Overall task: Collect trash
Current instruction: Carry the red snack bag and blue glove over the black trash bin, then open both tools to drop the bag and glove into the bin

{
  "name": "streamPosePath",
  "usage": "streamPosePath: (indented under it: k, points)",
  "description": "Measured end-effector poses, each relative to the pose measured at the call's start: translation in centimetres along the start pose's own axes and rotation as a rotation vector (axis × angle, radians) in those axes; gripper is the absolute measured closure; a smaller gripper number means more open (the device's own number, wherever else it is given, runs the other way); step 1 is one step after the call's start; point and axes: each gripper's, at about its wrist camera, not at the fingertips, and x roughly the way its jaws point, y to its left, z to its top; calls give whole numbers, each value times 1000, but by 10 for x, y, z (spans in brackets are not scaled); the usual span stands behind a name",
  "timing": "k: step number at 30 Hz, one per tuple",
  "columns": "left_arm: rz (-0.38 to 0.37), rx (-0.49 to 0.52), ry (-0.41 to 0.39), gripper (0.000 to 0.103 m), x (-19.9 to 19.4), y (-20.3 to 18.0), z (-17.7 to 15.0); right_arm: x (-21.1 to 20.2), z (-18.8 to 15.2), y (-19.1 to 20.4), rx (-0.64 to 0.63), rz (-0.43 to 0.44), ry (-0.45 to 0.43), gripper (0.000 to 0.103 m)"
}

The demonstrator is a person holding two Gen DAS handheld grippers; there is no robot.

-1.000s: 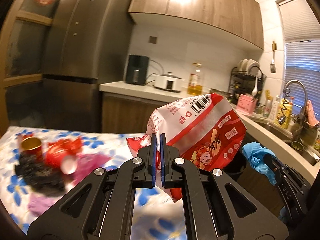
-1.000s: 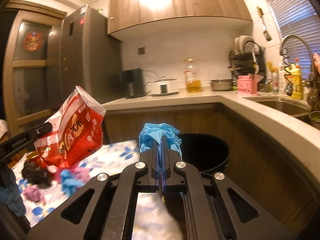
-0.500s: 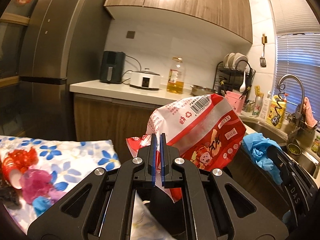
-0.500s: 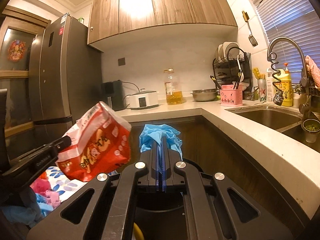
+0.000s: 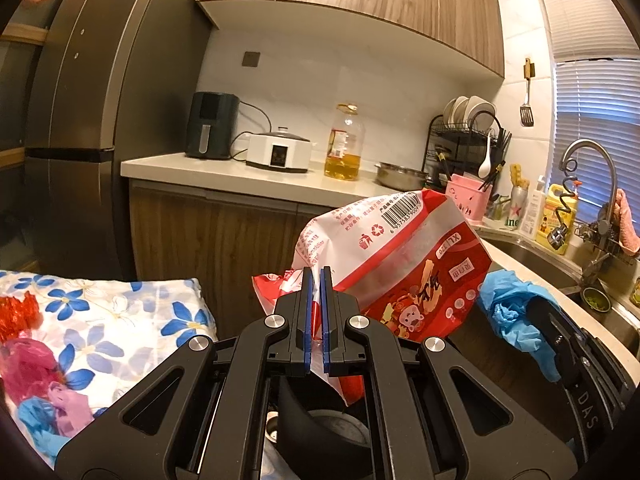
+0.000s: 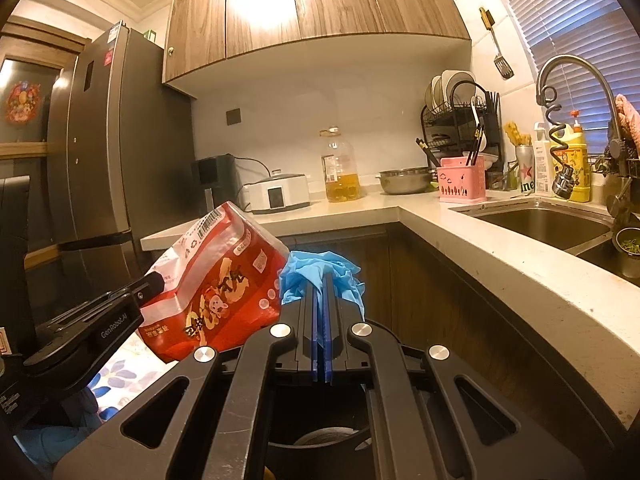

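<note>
left gripper: jaws are closing down to a thin slit, pinching the crimped edge of the red snack bag; nothing else is in the grip.
right gripper: jaws are pressing together on the crumpled blue glove, which is bunching out above and to both sides of the fingertips.
bin: dark round opening is showing low between the right gripper's arms, right under both loads; in the left view its black rim is sitting just below the bag's bottom corner.
bag location: hanging in the air off the left jaws, tilting up and to the right, barcode side up, just beside the glove.
bag handling: I'm reading it as light, thin, crinkly film, likely slippery; it is holding its puffed shape, so probably near empty. The flat seam is the spot to hold, as it is being held; the puffed body would just collapse and slide.
glove handling: soft, limp, nearly weightless, probably clingy on the pads; it may be sticking at release. Grab the bulk of the wad, not a loose finger.
table: floral cloth to the left is carrying more trash, a red wrapper and a pink bag.
counter: running behind and right, well apart from the drop.
</note>
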Motion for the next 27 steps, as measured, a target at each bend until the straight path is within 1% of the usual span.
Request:
streamPosePath:
  k: [8, 16, 24, 26, 27]
  points:
    - [-23, -5, 16, 100, 16, -1, -8, 17, -4, -4, 5, 8, 24, 100]
    - [-48, 9, 15, 100, 24, -6, -11, 31, -7, -6, 11, 31, 46, 100]
    - [-72, 19, 33, 100, 31, -5, -16, 41, -11, -6, 13, 38, 73, 100]
    - [-74, 30, 33, 98, 32, -6, -16, 43, -10, -6, 15, 38, 76, 100]
    - [-75, 32, 33, 94, 31, -6, -16, 43, -10, -7, 15, 41, 77, 98]
